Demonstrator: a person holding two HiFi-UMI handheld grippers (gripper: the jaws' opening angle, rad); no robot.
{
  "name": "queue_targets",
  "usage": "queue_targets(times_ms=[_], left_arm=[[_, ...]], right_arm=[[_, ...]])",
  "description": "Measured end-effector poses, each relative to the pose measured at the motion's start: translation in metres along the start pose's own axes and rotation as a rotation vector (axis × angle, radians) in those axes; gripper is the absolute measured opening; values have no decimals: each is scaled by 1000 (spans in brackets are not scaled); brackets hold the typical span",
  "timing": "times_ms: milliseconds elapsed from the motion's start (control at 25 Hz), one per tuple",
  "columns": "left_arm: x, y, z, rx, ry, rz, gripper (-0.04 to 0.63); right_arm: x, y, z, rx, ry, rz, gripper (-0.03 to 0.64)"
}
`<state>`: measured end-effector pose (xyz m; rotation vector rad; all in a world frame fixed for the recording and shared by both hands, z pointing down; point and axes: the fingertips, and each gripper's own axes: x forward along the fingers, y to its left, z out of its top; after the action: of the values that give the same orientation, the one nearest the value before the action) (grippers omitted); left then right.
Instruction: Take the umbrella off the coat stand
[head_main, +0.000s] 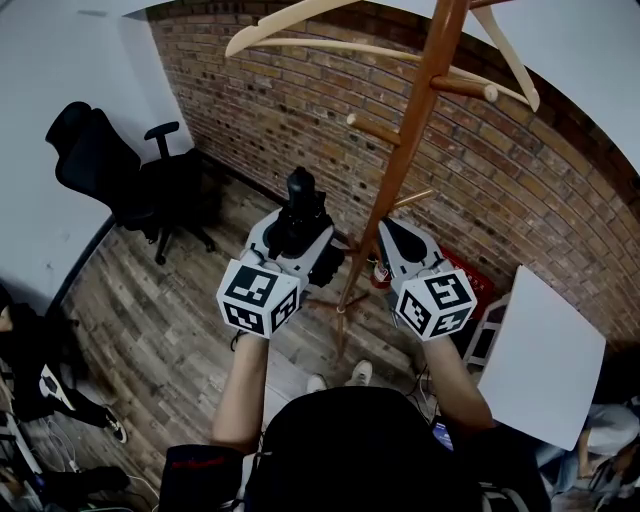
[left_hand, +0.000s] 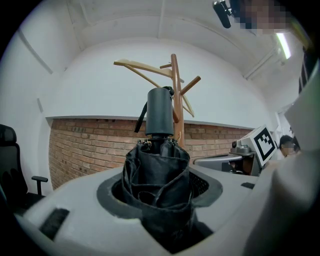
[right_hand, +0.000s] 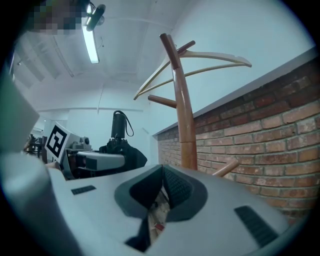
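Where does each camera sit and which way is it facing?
Head view: on the person's head, looking steeply down at both forearms, left gripper, right gripper, coat stand.
Left gripper view: on the left gripper, looking along jaws clamped on the umbrella, towards the brick wall.
Right gripper view: on the right gripper, looking along its closed, empty jaws at the coat stand.
Shared: both gripper views show the coat stand and the other gripper.

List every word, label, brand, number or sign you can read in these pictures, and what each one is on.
No readable text anywhere.
Left marker cube and right marker cube: black-and-white square codes, no letters or digits.
Folded umbrella: no visible brand or label.
Red object on the floor by the coat stand: any print too small to read.
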<state>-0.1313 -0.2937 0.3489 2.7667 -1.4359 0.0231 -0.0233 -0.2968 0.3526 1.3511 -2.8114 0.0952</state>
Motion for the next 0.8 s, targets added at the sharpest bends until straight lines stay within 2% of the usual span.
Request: queue_targets(times_ms=[520, 800], left_arm=[[-24, -1, -16, -8, 10, -40, 250], [-27, -5, -18, -9, 8, -50, 250]], right_arm=[[-7, 25, -10, 4, -2, -47, 28], [-6, 37, -4, -19, -15, -35, 28]])
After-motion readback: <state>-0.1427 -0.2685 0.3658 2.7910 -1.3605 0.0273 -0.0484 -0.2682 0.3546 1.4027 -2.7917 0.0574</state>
